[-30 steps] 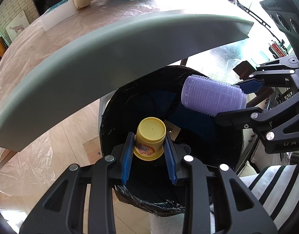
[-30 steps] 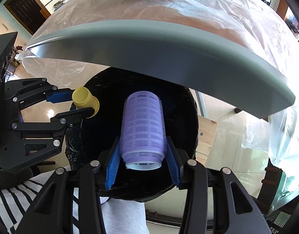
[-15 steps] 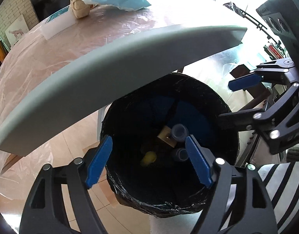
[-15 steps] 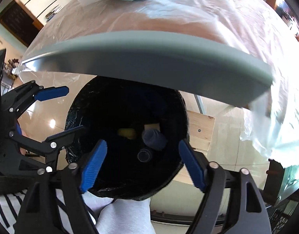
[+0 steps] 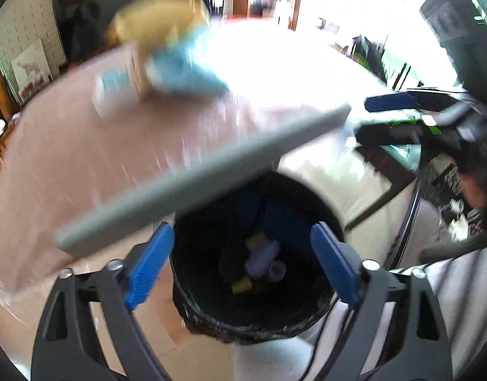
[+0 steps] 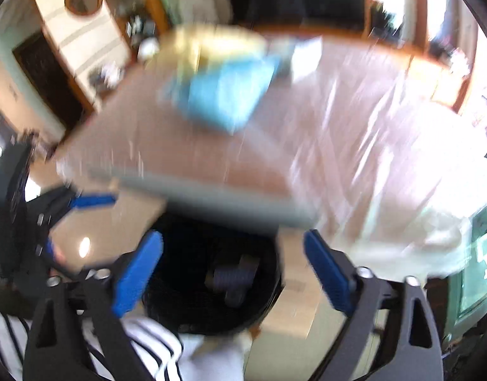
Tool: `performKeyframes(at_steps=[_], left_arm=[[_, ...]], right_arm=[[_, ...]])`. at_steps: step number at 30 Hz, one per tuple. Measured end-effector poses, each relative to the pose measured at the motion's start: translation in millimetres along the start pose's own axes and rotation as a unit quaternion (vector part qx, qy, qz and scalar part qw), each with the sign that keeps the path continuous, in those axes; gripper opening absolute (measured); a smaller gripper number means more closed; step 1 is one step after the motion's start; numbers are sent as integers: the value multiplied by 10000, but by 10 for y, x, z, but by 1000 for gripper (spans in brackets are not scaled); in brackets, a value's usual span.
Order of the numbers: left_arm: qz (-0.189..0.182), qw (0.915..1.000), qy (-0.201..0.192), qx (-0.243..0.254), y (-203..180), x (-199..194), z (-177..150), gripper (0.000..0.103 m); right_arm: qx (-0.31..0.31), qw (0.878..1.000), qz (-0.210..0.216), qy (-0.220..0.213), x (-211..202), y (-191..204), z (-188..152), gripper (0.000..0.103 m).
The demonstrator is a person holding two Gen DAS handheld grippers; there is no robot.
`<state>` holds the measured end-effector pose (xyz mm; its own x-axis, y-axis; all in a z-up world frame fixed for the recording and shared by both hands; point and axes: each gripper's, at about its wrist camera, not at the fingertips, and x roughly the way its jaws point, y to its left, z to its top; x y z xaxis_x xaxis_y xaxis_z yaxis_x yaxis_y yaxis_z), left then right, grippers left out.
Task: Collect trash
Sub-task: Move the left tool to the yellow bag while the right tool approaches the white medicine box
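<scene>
A black-lined trash bin [image 5: 306,320] stands below the table edge; it also shows in the right wrist view [image 6: 186,311]. Inside lie the purple hair roller [image 5: 262,258], dark in the right wrist view [image 6: 235,274], and the yellow cup [image 5: 241,285]. My left gripper [image 5: 241,265] is open and empty above the bin. My right gripper [image 6: 233,273] is open and empty above the bin; it also shows at the right of the left wrist view [image 5: 379,117]. Both views are motion-blurred.
A plastic-covered table [image 5: 84,146] with a grey edge [image 5: 195,174] overhangs the bin. A blue bag [image 6: 224,98] and a tan object [image 5: 154,25] lie on it. The person's striped sleeve [image 6: 154,346] is near the bin.
Both grippers opened and dropped the yellow cup and the purple roller into the bin. Both have since risen and tilted up, so more of the tabletop shows.
</scene>
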<state>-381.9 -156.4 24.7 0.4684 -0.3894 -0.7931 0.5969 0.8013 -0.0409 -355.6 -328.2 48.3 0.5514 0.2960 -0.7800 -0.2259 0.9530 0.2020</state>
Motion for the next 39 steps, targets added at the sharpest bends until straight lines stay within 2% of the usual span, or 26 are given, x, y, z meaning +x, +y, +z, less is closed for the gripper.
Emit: performKeyframes(at_steps=[1,2,4,8,12,16,20,26,32,37,39], left_arm=[[125,9996,-269,18,14,-135,96,101],[241,9988,-422,31,25,-203,165,101],[546,9955,-775,23,91,-337,387,101],[926,9894,-1116,-64,241,-385,740,101],[1160,9864,-1162,-30,382,-273,1046,101],[1249,9864,-1071,60,441,-112,1234,101],[1253,9869,-1009,119,498,38,1375,101],[1133,9893,-911,110,560,206,1480,101],[889,9929,-790,66,566,373,1583,101],[691,9950,-719,7,635,466,1651,101],[482,9962,-710,-122,700,470,1678,101]], right_arm=[[91,9993,-126,-345,-107,-36,93,99],[250,9972,-280,-651,-198,-91,227,99],[507,9946,-413,-801,-244,-198,490,99],[1108,9908,-412,-661,-100,-439,1052,99],[1364,9883,-452,-516,196,-546,1521,99],[1710,9844,-420,-61,582,-582,1867,99],[1744,9817,-717,279,922,-615,2085,99],[1969,9754,-762,631,1291,-693,2295,98],[2240,9661,-830,981,1574,-771,2360,96],[2403,9621,-649,1115,1705,-825,2314,96],[2438,9612,-620,1130,1756,-849,2326,96]])
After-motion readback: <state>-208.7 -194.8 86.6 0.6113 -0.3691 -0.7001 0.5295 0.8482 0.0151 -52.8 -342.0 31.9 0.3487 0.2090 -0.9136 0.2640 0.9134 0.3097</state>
